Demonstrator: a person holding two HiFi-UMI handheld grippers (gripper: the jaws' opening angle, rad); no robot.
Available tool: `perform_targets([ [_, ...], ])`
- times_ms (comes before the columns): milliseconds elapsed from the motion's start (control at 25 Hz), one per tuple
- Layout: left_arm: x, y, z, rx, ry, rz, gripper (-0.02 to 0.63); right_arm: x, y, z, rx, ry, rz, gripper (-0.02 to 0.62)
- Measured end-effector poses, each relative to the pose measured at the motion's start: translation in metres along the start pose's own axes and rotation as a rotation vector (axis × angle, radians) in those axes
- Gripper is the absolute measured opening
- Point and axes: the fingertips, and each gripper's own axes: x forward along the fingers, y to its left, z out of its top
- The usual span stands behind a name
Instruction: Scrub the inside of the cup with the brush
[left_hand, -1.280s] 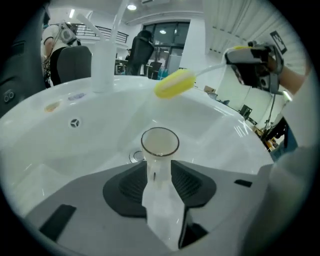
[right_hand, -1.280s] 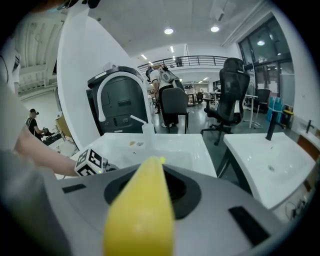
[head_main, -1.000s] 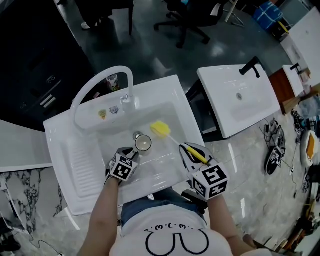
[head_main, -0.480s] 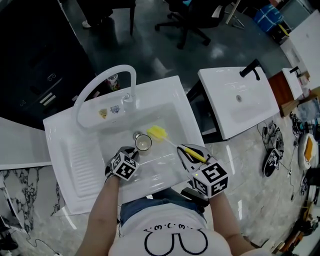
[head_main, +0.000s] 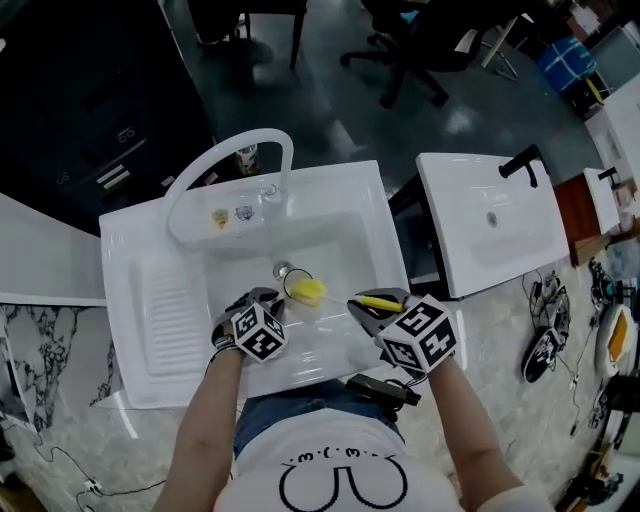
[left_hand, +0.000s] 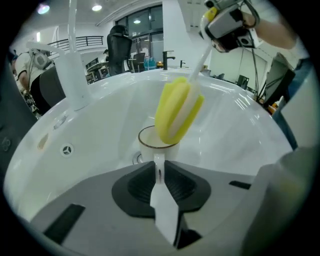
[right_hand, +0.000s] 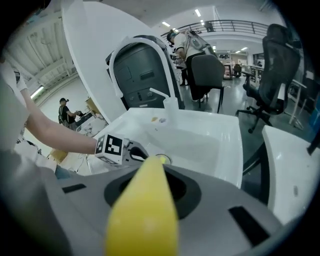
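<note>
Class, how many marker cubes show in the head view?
2. One cube on the left gripper, whose jaws have just been closing on the cup handle; the other on the right gripper, which holds the brush. None seems hidden.

The left gripper (head_main: 268, 298) points steeply down. Its jaws have just been closing and now pinch the handle of the cup (left_hand: 151, 149). The right gripper (head_main: 360, 303) sits just to its right, also tilted down and angled toward the left one, jaws clamped on the brush (left_hand: 176, 112). The bare left forearm (head_main: 205, 420) and right forearm (head_main: 468, 430) reach forward from the near side.
</note>
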Motion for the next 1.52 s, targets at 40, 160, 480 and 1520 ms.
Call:
perform_targets([
  [40,0.0,-0.001,0.001,0.011,0.004,0.008,0.067,0.002,-0.001,-0.002,-0.016,0.02,0.015,0.044],
  [160,0.0,-0.004,0.002,0.041,0.021,0.026,0.067,0.004,-0.005,-0.006,-0.038,0.048,0.041,0.044],
  [480,0.0,-0.01,-0.002,0.12,0.045,0.047,0.067,0.013,-0.019,-0.021,0.067,0.062,0.061,0.044],
  [1520,-0.001,-0.012,-0.002,0.276,0.043,0.011,0.067,0.049,-0.005,-0.008,-0.002,0.083,-0.055,0.044],
])
